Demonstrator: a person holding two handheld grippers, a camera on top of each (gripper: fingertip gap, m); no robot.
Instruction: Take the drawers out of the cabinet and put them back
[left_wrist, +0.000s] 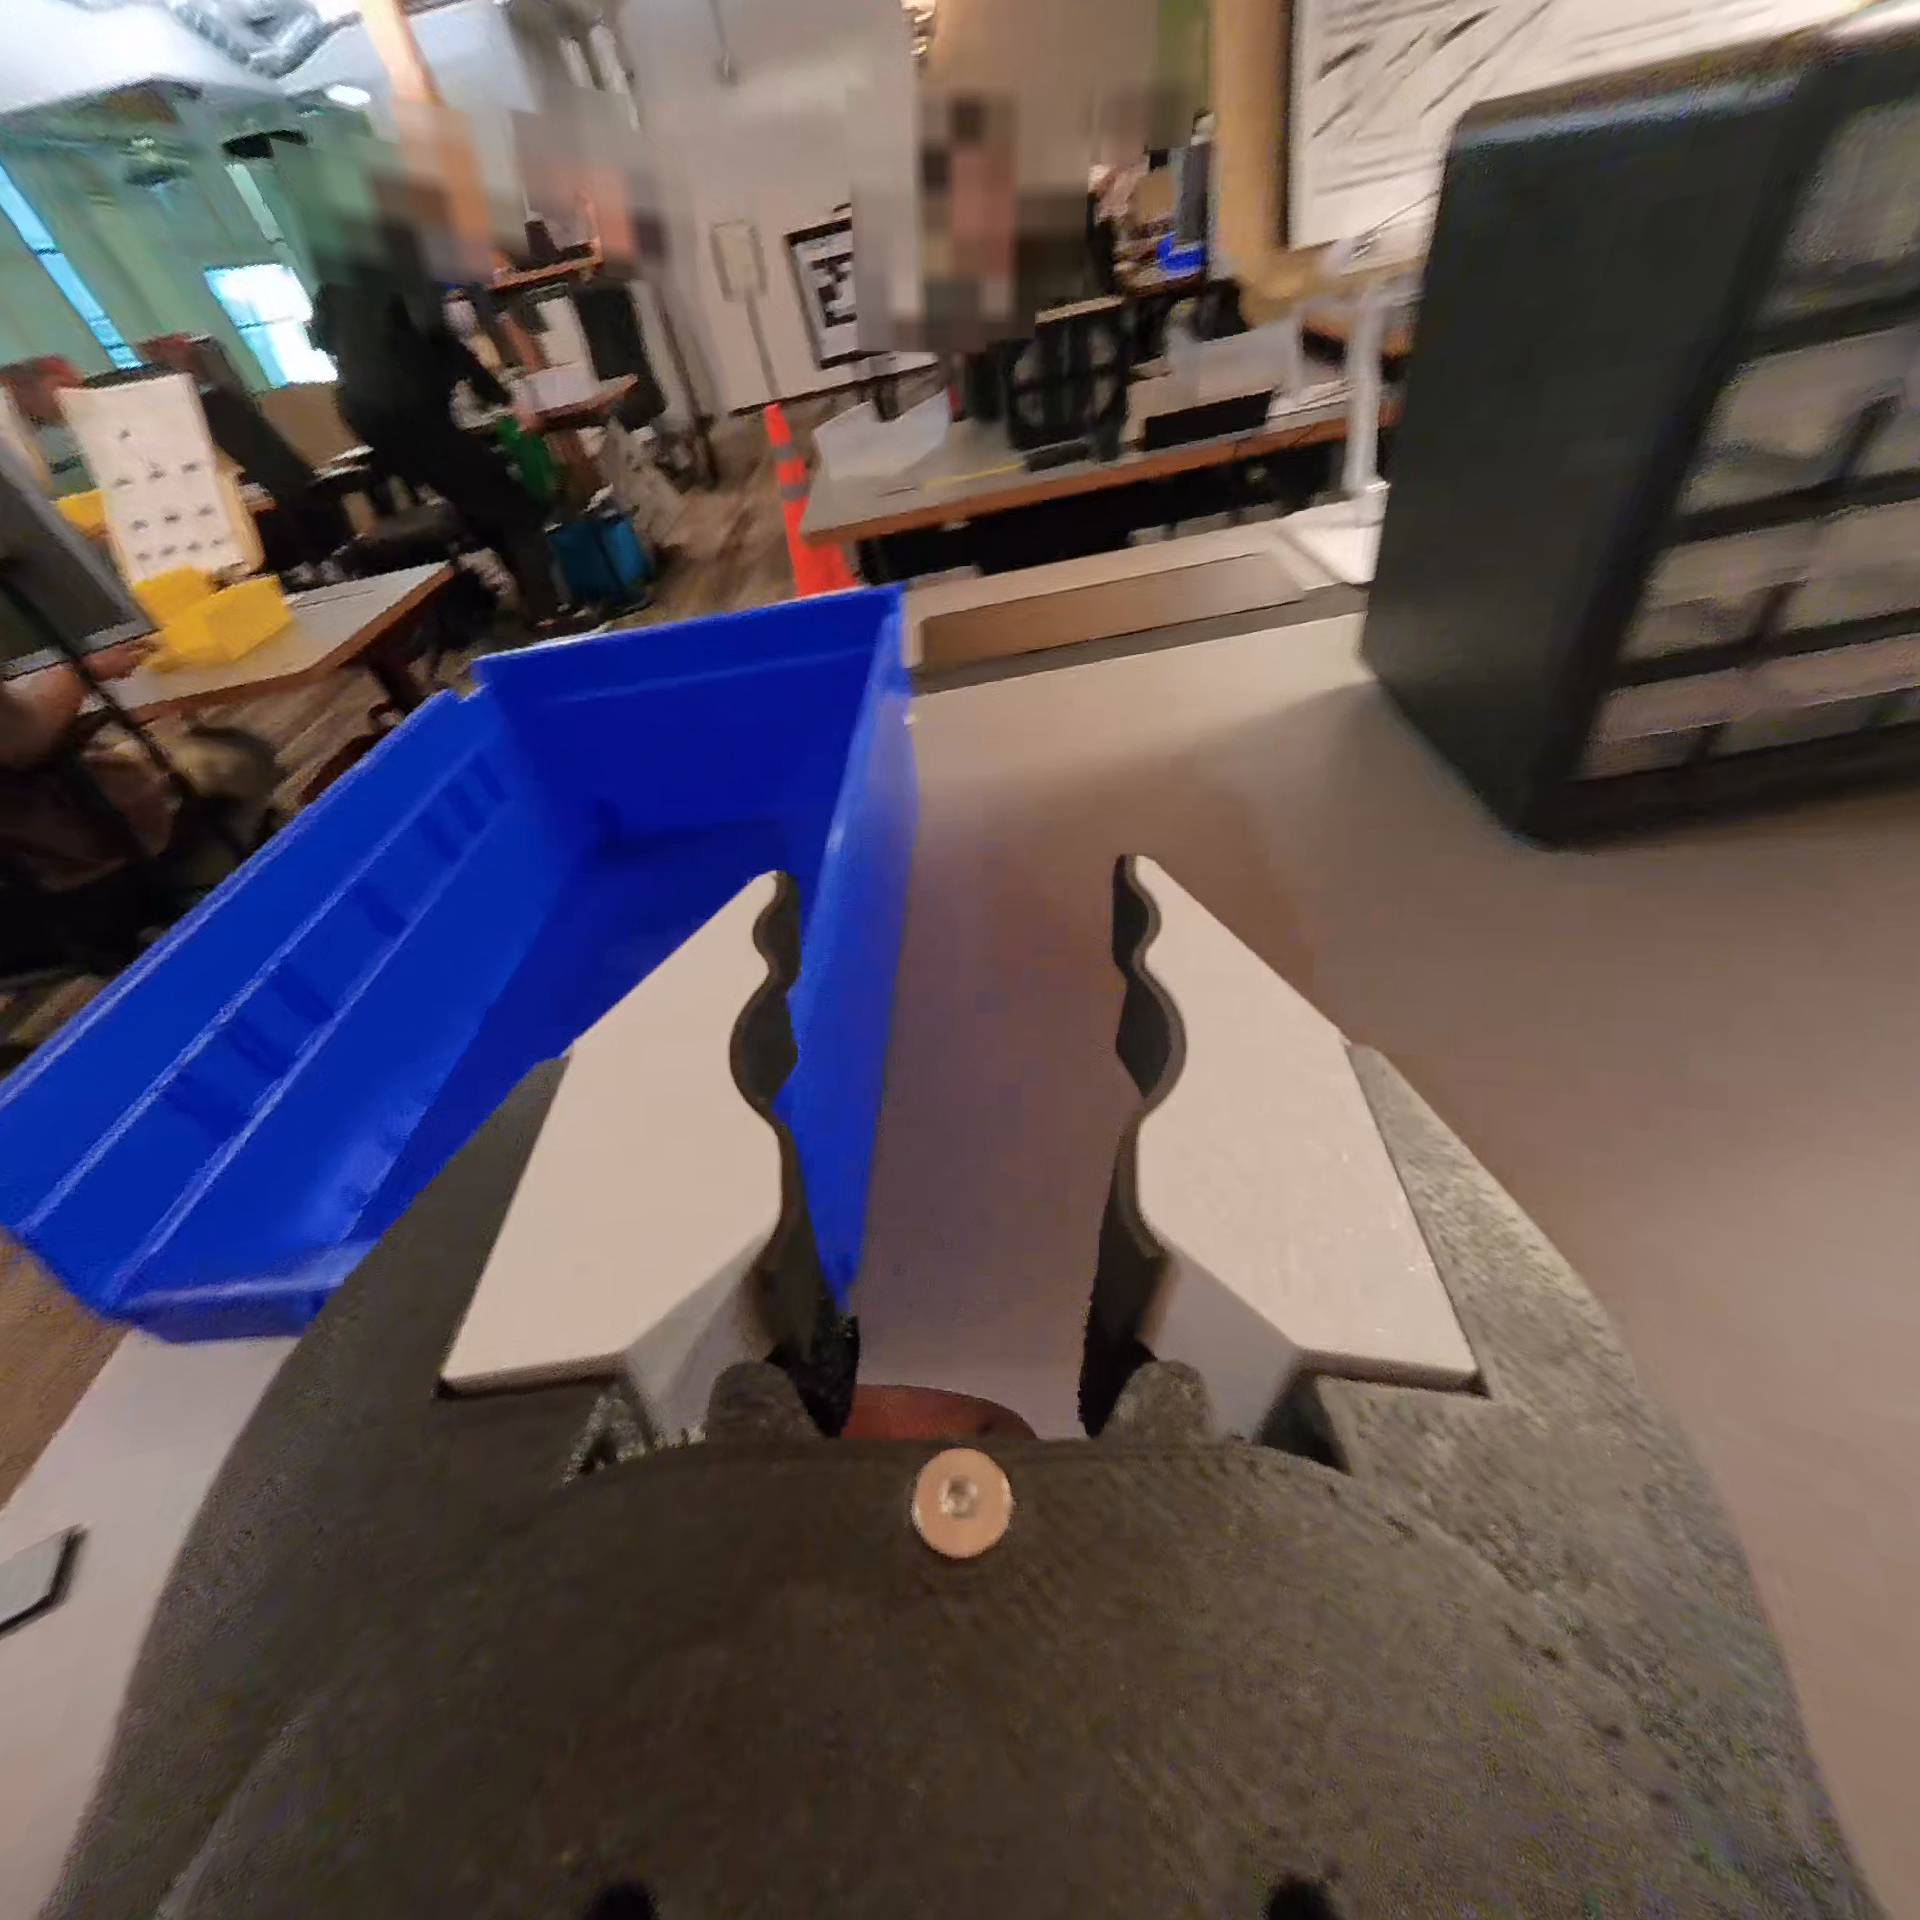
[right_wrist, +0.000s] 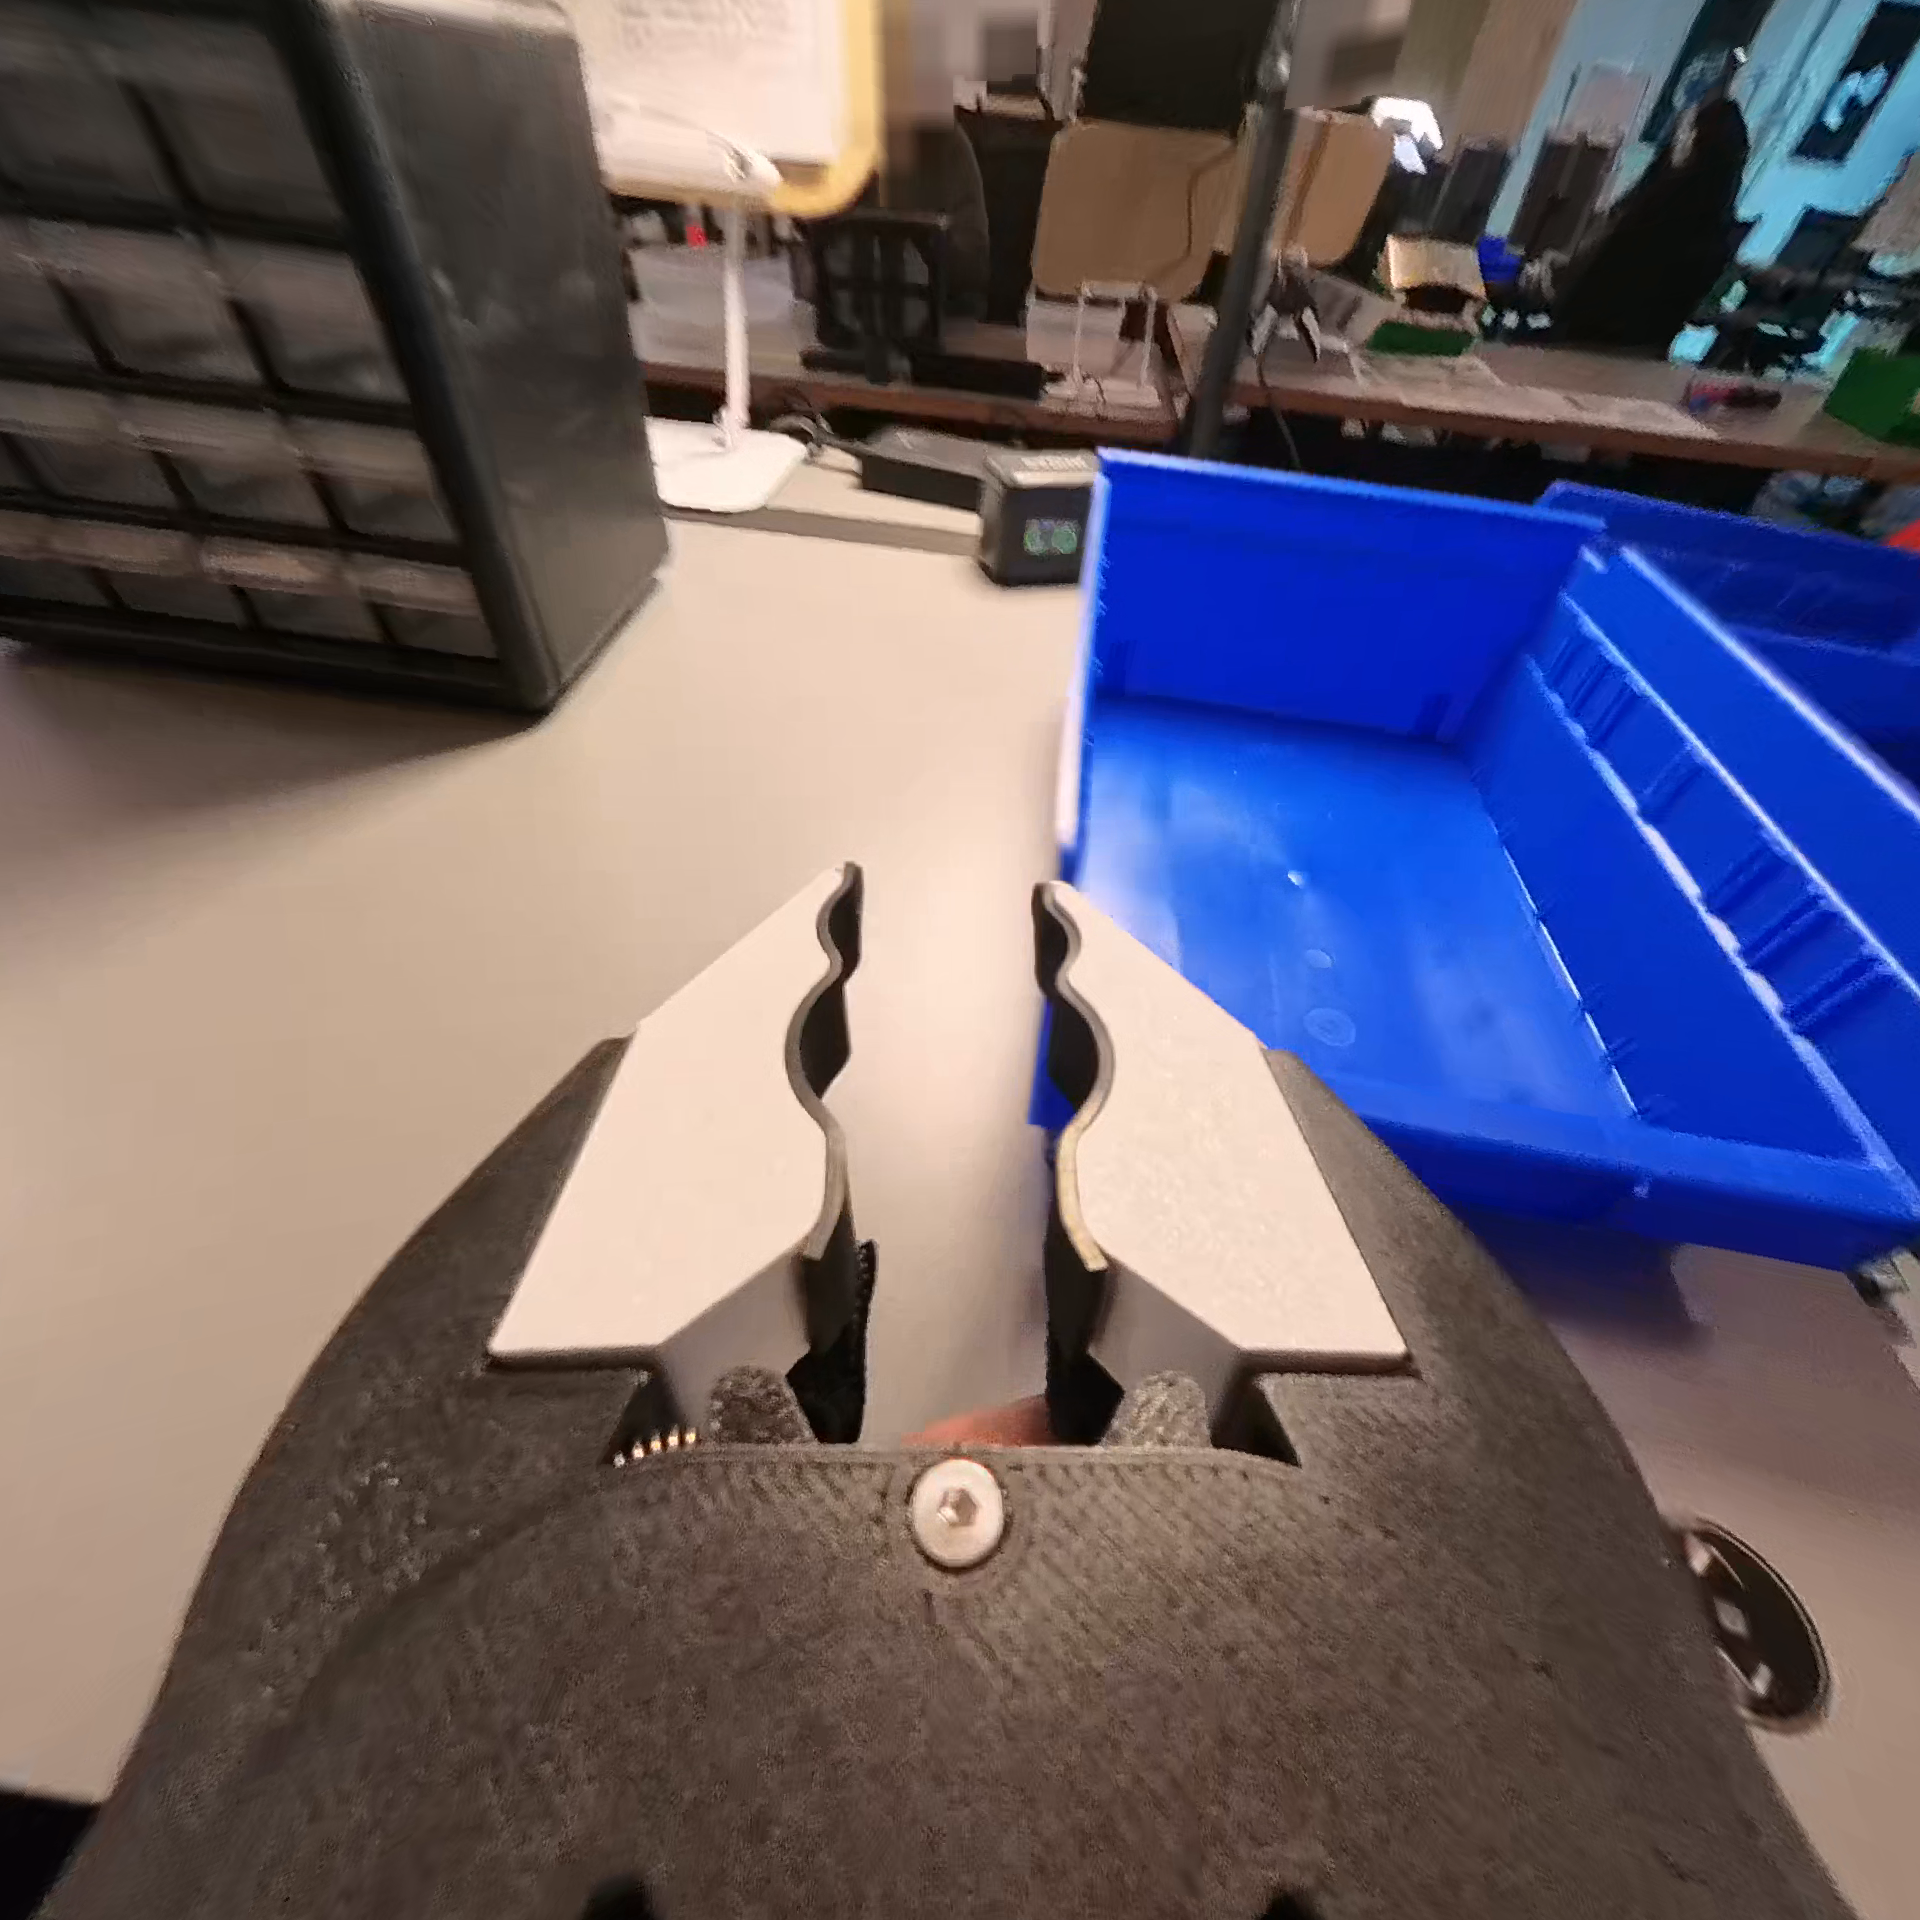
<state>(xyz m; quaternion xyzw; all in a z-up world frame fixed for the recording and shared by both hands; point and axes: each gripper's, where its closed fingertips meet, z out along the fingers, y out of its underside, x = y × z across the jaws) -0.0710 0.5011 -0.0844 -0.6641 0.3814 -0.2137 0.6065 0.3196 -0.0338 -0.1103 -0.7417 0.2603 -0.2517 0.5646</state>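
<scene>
The left gripper (left_wrist: 956, 883) is hanging over the grey worktop (left_wrist: 1351, 1039) with its fingers standing wide apart. The right wall of a blue bin (left_wrist: 623, 748) is running up between them, close against the left finger (left_wrist: 665, 1091), while a clear strip of worktop is showing between that wall and the right finger (left_wrist: 1247, 1122); whether the left pad is touching the wall I cannot tell, and nothing is being pinched. This bin is sitting at the worktop's left edge, with floor and other tables showing beyond it.

The right gripper (right_wrist: 945, 883) is hovering with its fingers parted more narrowly, only bare worktop (right_wrist: 520, 883) lying between them. A blue bin (right_wrist: 1351, 935) is lying just beside its right finger (right_wrist: 1195, 1122), the finger overlapping the bin's near-left corner in the picture.

The black cabinet (left_wrist: 1662, 468) with its rows of small drawers (right_wrist: 260, 312) is standing towards the far side of the worktop, well apart from both grippers, all visible drawers sitting in their slots. A broad open stretch of worktop is lying between grippers and cabinet.

Only the right wrist view is showing a second blue bin (right_wrist: 1766, 592) behind the first, a small black box (right_wrist: 1039, 520) and a white lamp base (right_wrist: 727, 468) near the far edge. Only the left wrist view is showing an orange cone (left_wrist: 800, 499) on the floor and yellow bins (left_wrist: 208, 613) on another table.
</scene>
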